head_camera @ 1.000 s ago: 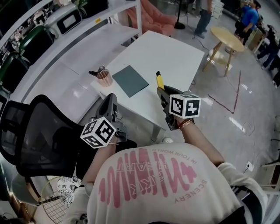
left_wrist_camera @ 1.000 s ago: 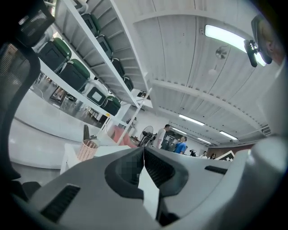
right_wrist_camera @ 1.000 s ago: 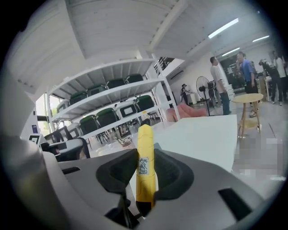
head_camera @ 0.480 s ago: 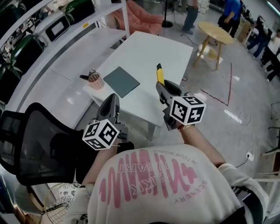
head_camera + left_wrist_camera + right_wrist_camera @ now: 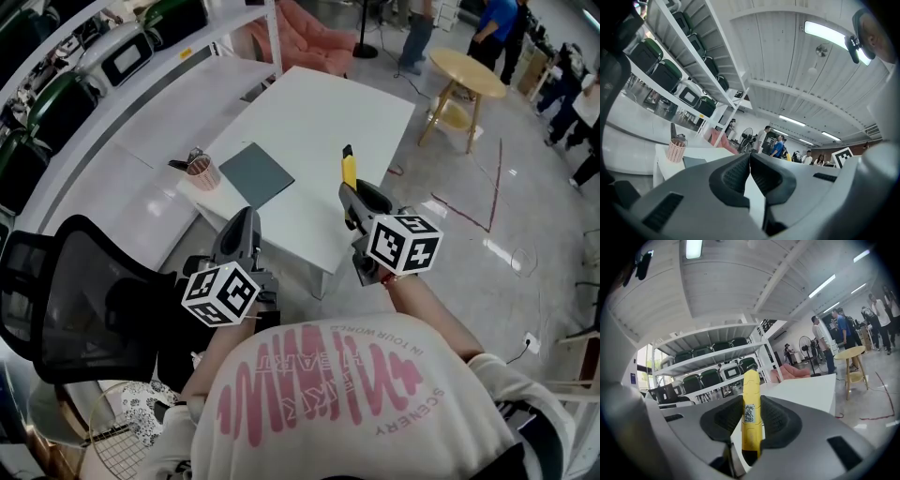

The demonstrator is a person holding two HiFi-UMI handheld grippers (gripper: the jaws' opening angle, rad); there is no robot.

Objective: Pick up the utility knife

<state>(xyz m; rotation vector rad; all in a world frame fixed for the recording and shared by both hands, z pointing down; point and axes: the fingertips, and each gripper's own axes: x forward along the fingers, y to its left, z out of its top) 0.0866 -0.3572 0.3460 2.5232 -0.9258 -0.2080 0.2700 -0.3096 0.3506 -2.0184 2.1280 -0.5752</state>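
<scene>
The right tongs (image 5: 751, 425), grey and ribbed inside, clamp the slim yellow plastic utility knife (image 5: 751, 399), which juts out past them, off the smooth white bench (image 5: 328, 112). The left tongs (image 5: 750, 171) are pressed together, empty.

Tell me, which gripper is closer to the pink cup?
Left. The left gripper hovers off the table short of the pink cup; the right gripper, holding the utility knife, is farther away.

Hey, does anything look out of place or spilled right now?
Nothing stands out. The utility knife stands upright, clamped in the right gripper; on the white table the pink cup is upright and the dark pad lies flat, nothing spilled.
</scene>
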